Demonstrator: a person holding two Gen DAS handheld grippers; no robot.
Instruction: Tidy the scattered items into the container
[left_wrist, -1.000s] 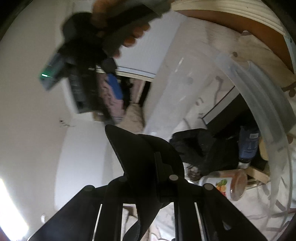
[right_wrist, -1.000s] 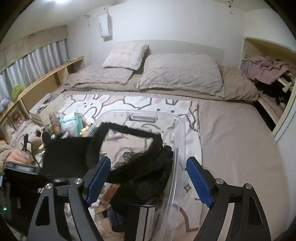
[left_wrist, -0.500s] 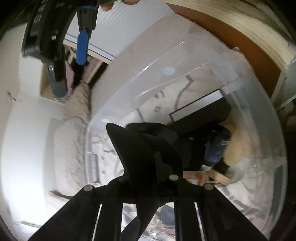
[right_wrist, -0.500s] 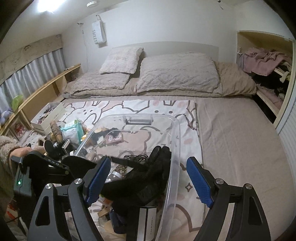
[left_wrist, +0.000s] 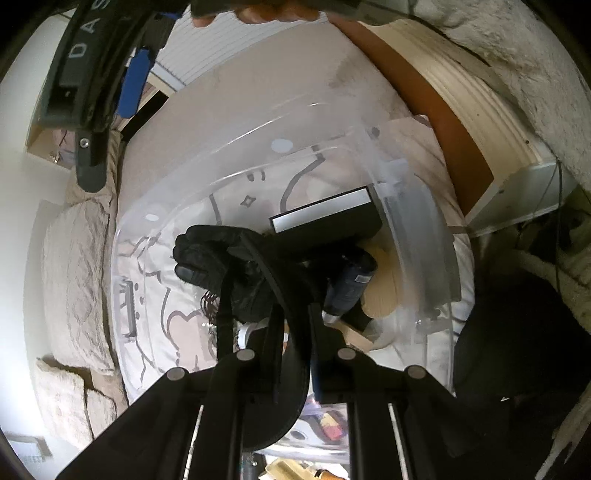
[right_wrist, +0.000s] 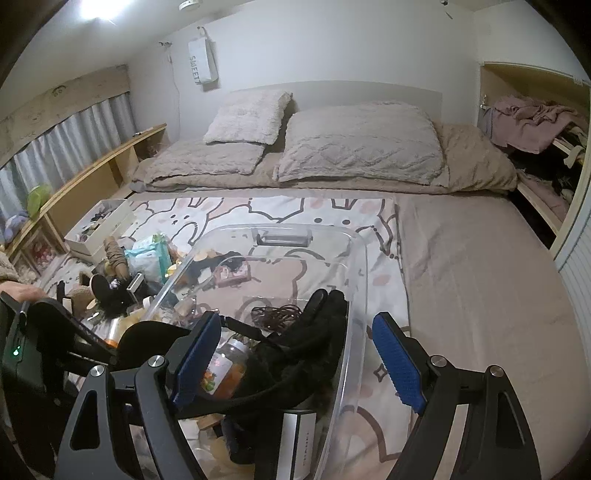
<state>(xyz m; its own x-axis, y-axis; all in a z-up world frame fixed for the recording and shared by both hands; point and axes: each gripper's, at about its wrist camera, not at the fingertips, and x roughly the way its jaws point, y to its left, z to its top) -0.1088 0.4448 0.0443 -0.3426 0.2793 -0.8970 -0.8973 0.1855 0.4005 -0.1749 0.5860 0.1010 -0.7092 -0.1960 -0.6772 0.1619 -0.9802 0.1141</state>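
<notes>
A clear plastic bin (right_wrist: 356, 258) lies on the bed; it also shows in the left wrist view (left_wrist: 221, 158). Inside are a black glove (right_wrist: 314, 332), a jar (right_wrist: 225, 373), a black-and-white box (left_wrist: 325, 218) and a dark bottle (left_wrist: 351, 284). My left gripper (left_wrist: 291, 314) is shut on a black eye mask with a strap (left_wrist: 280, 387), held over the bin. My right gripper (right_wrist: 295, 362) is open and empty above the bin's near end. Scattered items (right_wrist: 144, 258) lie left of the bin.
A white box of small things (right_wrist: 99, 225) stands at the bed's left edge by a wooden shelf (right_wrist: 92, 177). Pillows (right_wrist: 358, 144) lie at the head. The plain blanket (right_wrist: 480, 277) stretches right of the bin.
My left gripper has swung down with the black mask from pointing at the wall to over the bin. The right gripper has lifted slightly and stayed open.
</notes>
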